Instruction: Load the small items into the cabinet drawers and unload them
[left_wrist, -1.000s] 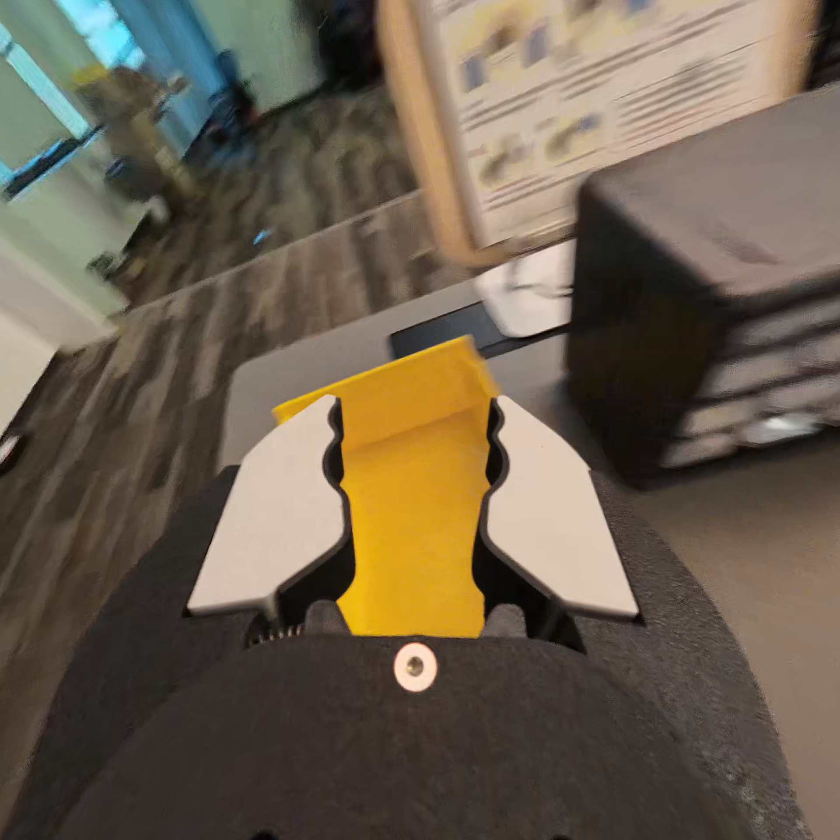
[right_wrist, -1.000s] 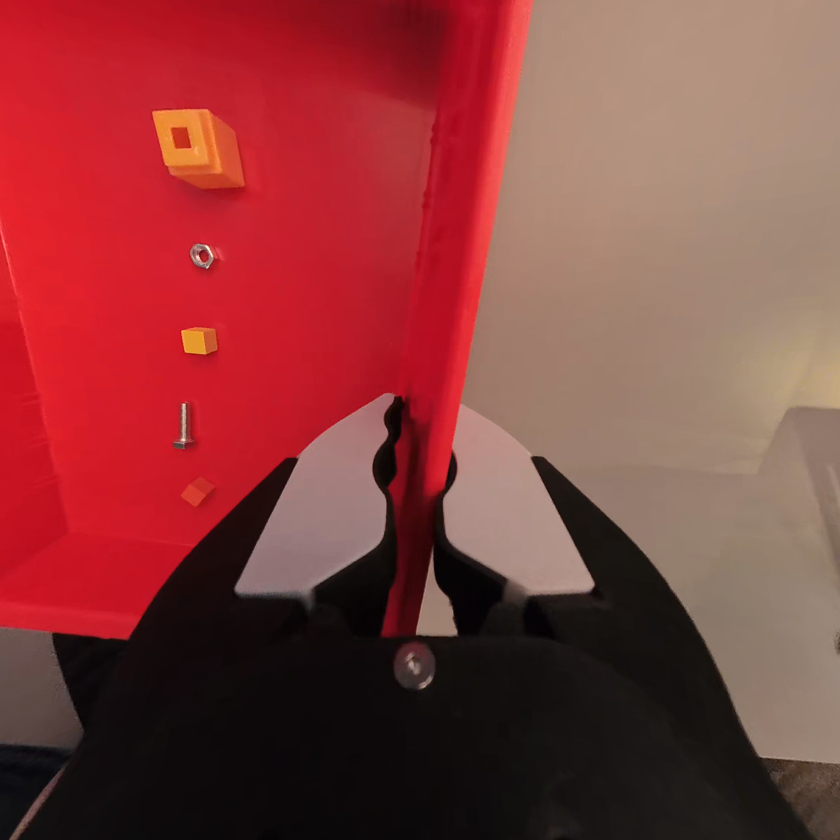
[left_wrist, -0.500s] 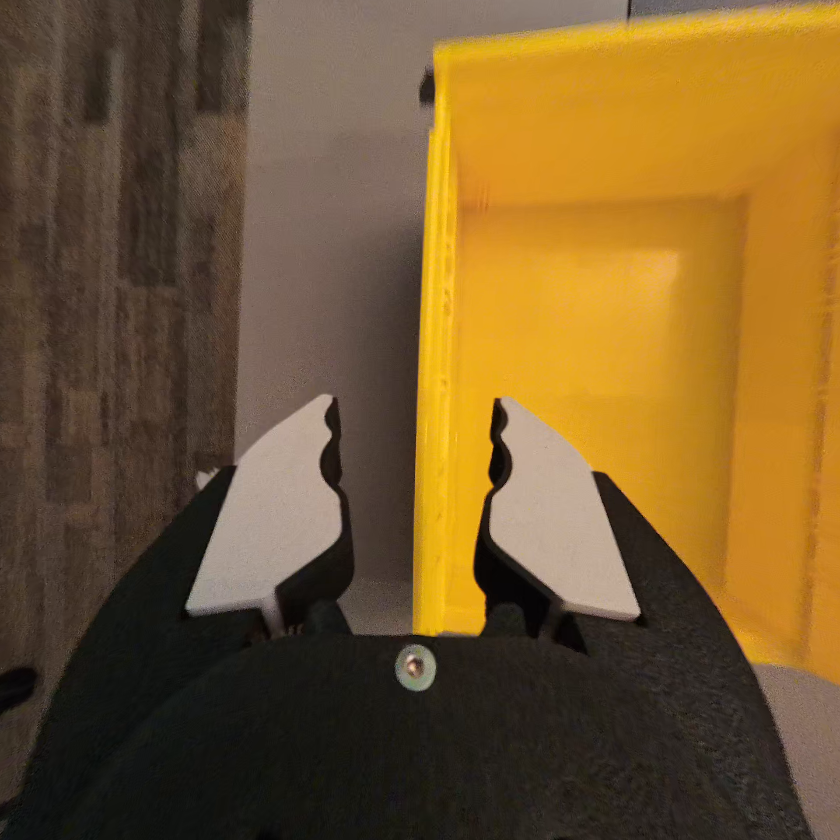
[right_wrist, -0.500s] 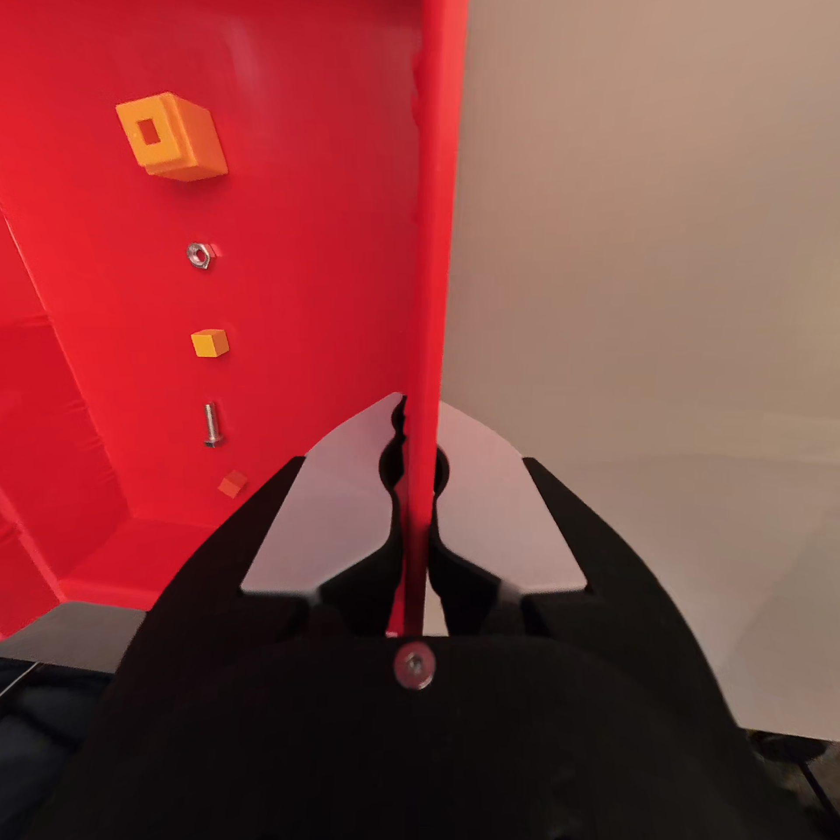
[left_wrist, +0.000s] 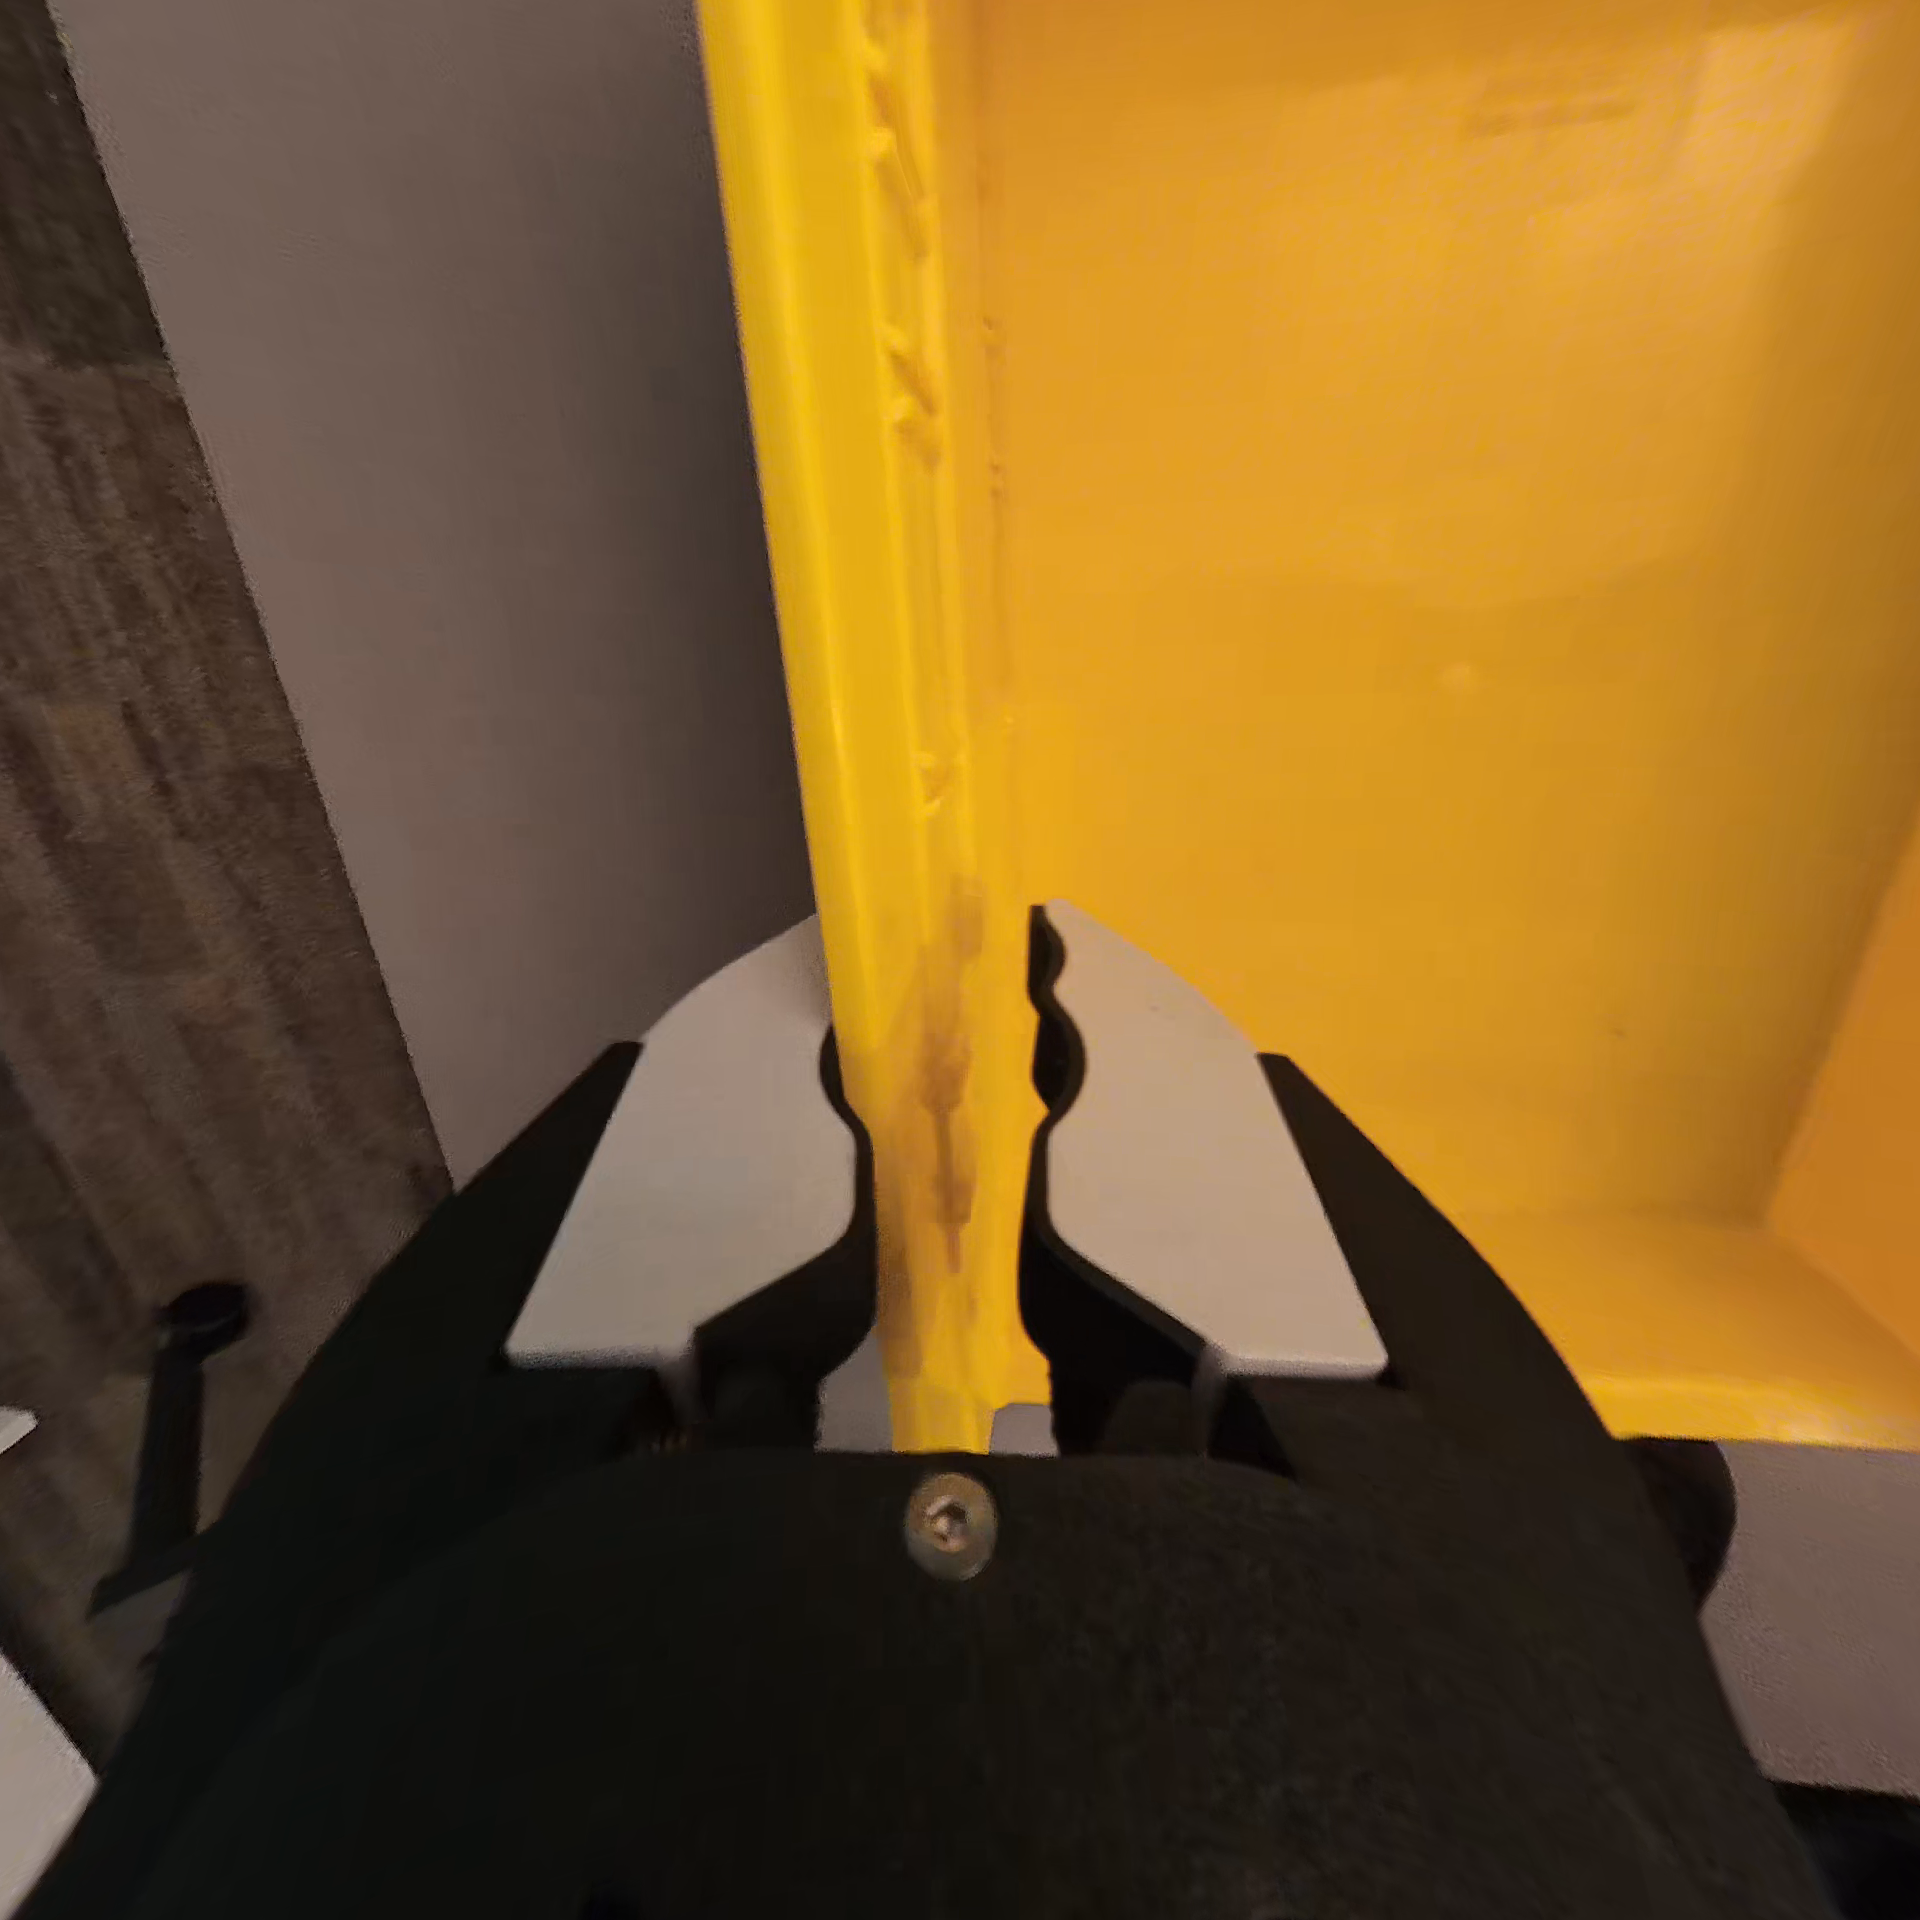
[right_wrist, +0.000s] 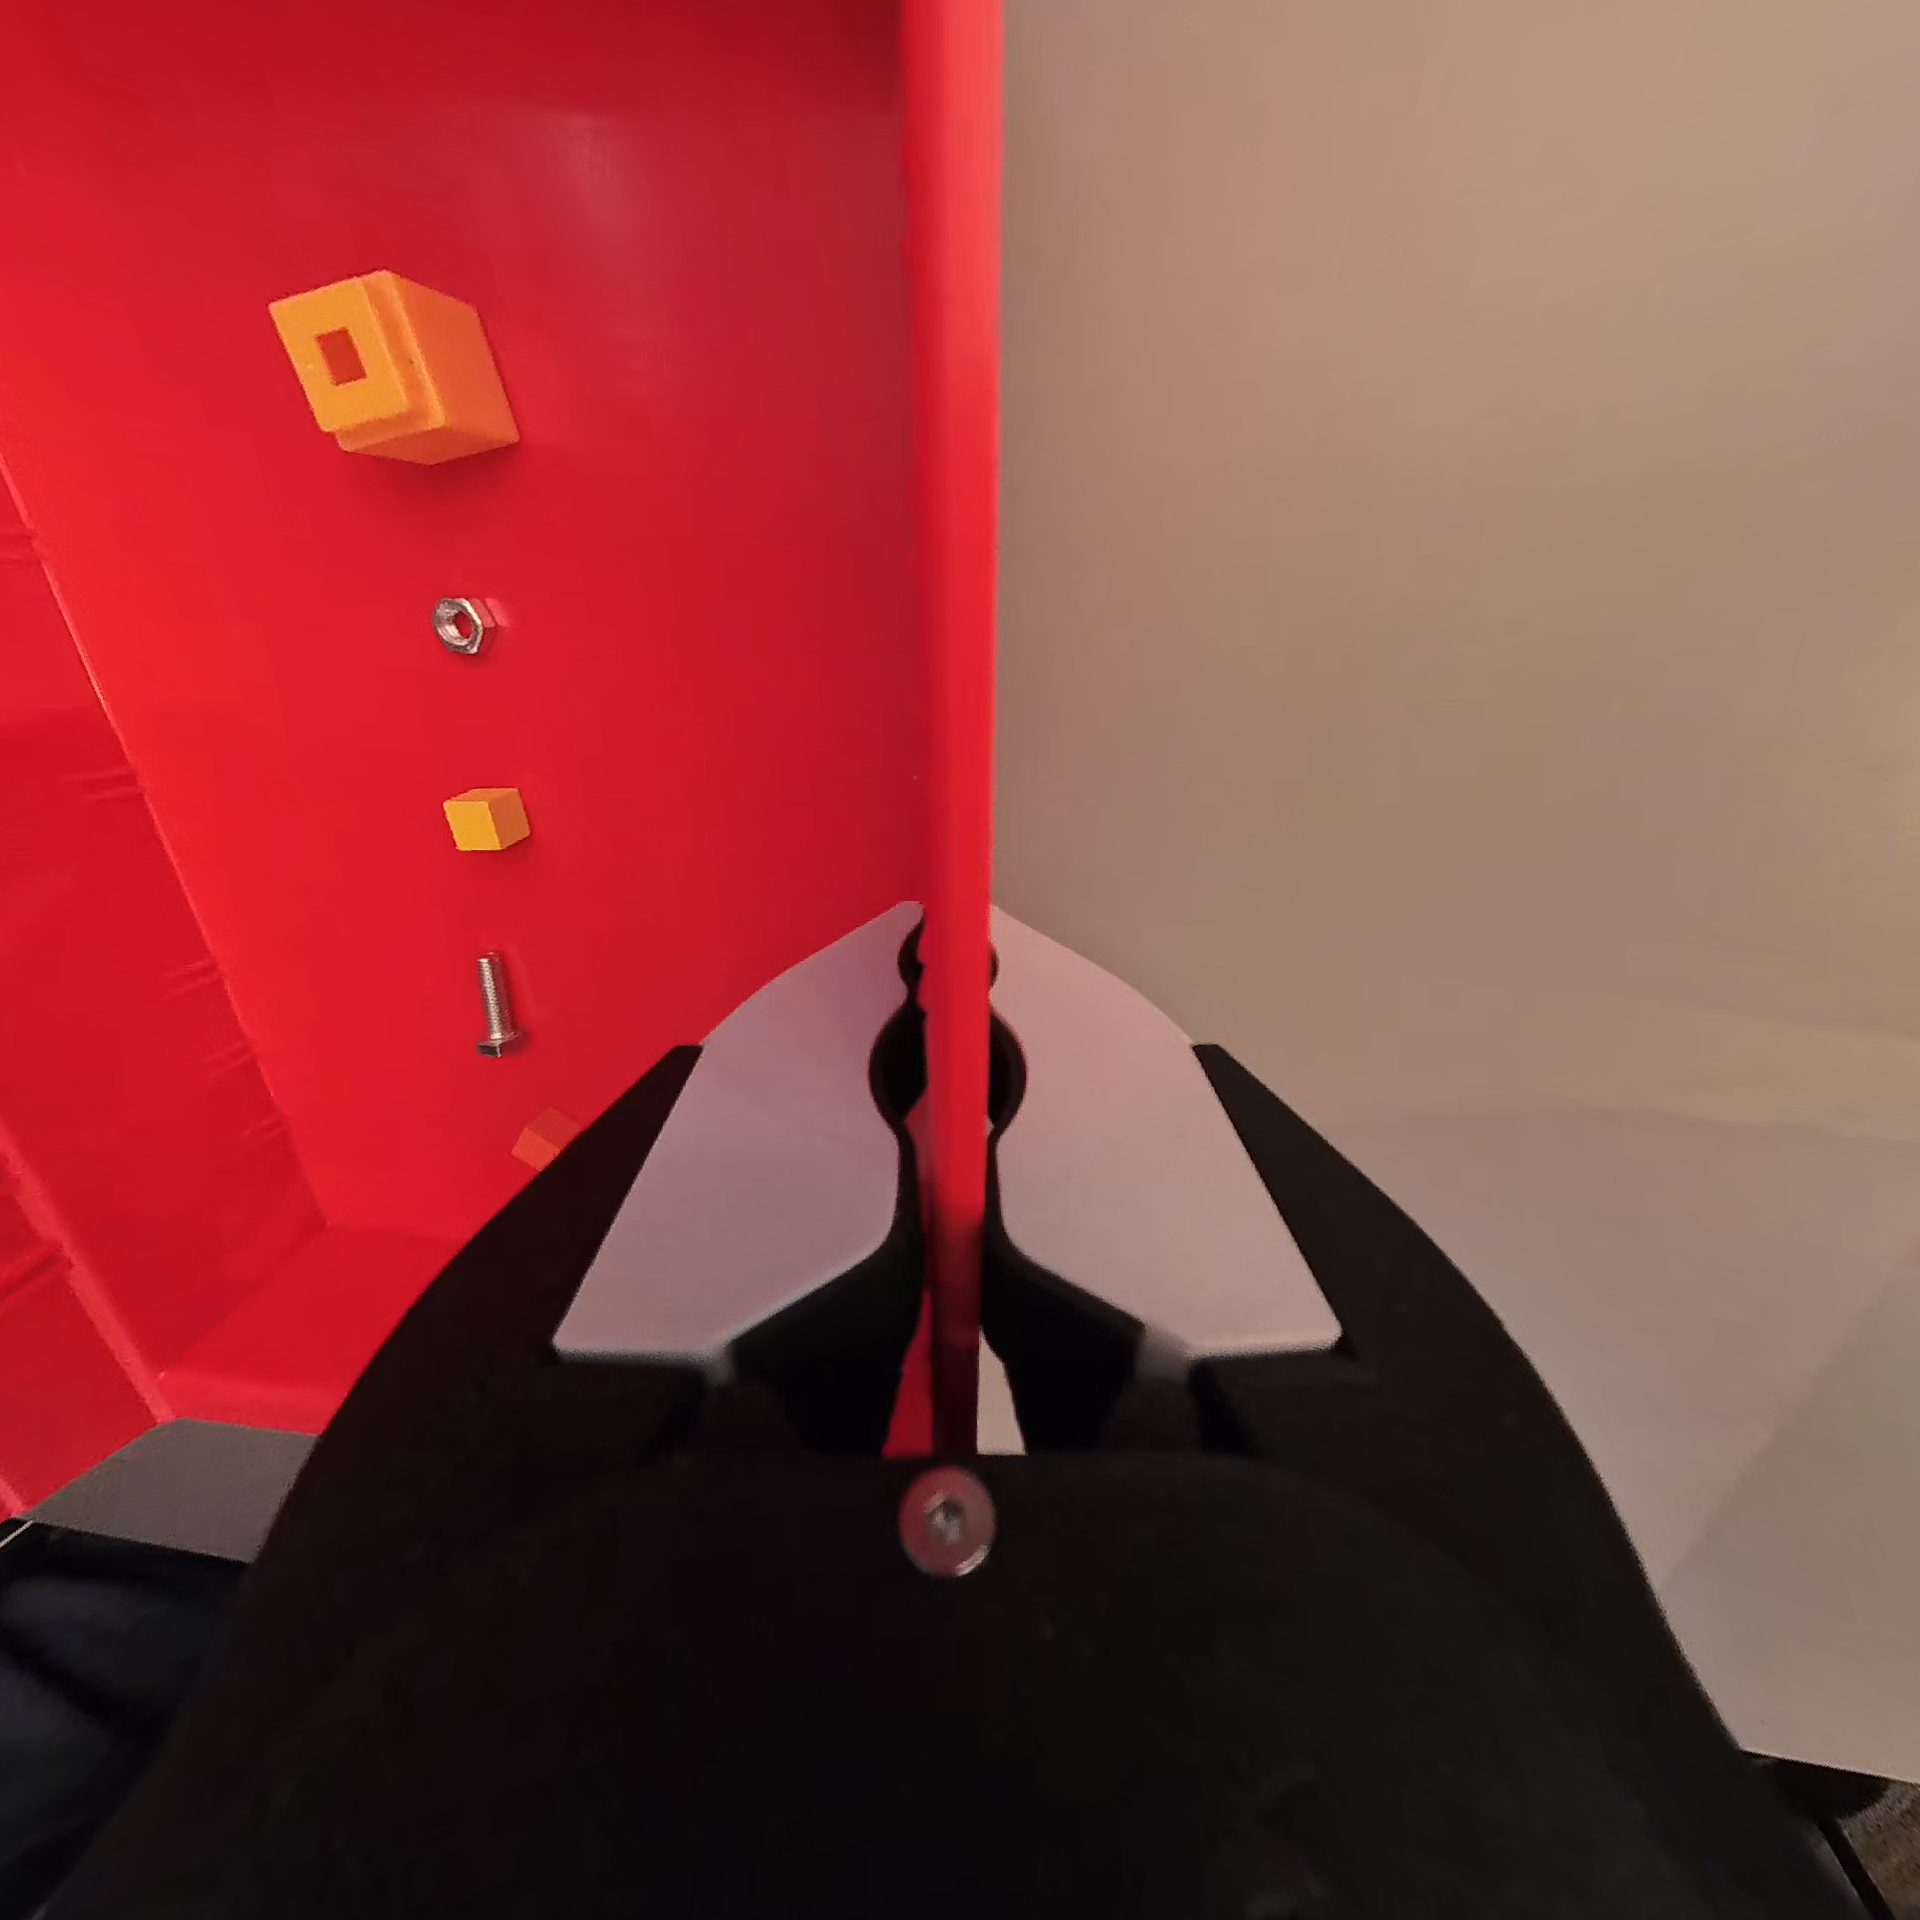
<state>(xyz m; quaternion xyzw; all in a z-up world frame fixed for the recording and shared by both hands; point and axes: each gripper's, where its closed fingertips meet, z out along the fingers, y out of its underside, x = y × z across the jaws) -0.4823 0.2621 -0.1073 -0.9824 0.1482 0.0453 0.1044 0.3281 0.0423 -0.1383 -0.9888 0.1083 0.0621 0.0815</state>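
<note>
- My left gripper (left_wrist: 940, 1049) straddles the left wall of the yellow drawer (left_wrist: 1403, 727); the left finger touches the wall, while a thin gap shows at the right fingertip, so I cannot tell whether the hold is firm.
- That wall's long axis runs from the frame bottom up to the top, leaning slightly left; the drawer's bare inside fills the right of the frame.
- Half a second ago these jaws stood wide apart around the wall; they are far narrower now.
- My right gripper (right_wrist: 951, 1023) is clamped on the right wall of the red drawer (right_wrist: 675, 520), which runs nearly straight up the frame centre.
- Inside, in a column at left: a holed orange block (right_wrist: 390, 379), a nut (right_wrist: 459, 624), a small yellow cube (right_wrist: 486, 820), a bolt (right_wrist: 495, 1004) (pointing up-frame), and an orange cube (right_wrist: 545, 1136).
- The grey bench (right_wrist: 1455, 727) lies to the right.
- The red drawer has swung from tilted to upright.
</note>
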